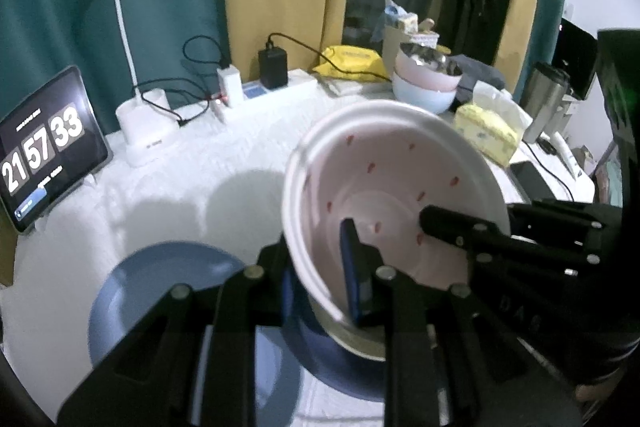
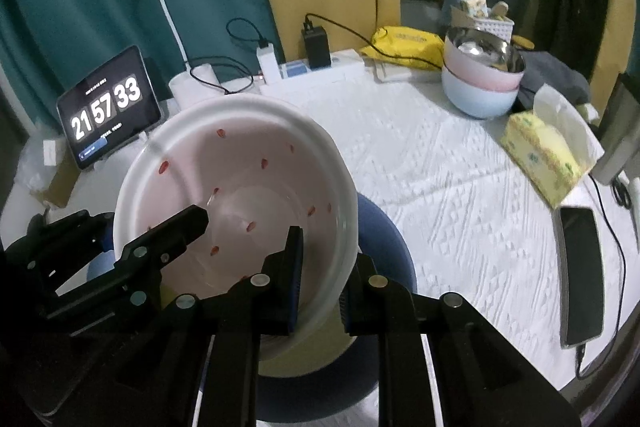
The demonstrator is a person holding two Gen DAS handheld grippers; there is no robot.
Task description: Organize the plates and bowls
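A white bowl with small red marks inside (image 1: pixel 396 187) (image 2: pixel 240 179) is held tilted above a blue plate (image 1: pixel 160 287) (image 2: pixel 384 239). My left gripper (image 1: pixel 320 283) is shut on the bowl's left rim, one finger inside and one outside. My right gripper (image 2: pixel 320 275) is shut on the bowl's right rim in the same way; it also shows in the left wrist view (image 1: pixel 460 227). A stack of a steel, a pink and a pale blue bowl (image 1: pixel 426 79) (image 2: pixel 482 79) stands at the back of the table.
A tablet clock (image 1: pixel 44 147) (image 2: pixel 108 107), a white desk lamp (image 1: pixel 140 123) and a power strip with chargers (image 1: pixel 272 79) line the back. A yellow tissue box (image 2: pixel 548 151), a phone (image 2: pixel 580 275) and a steel mug (image 1: pixel 544 99) sit at the right.
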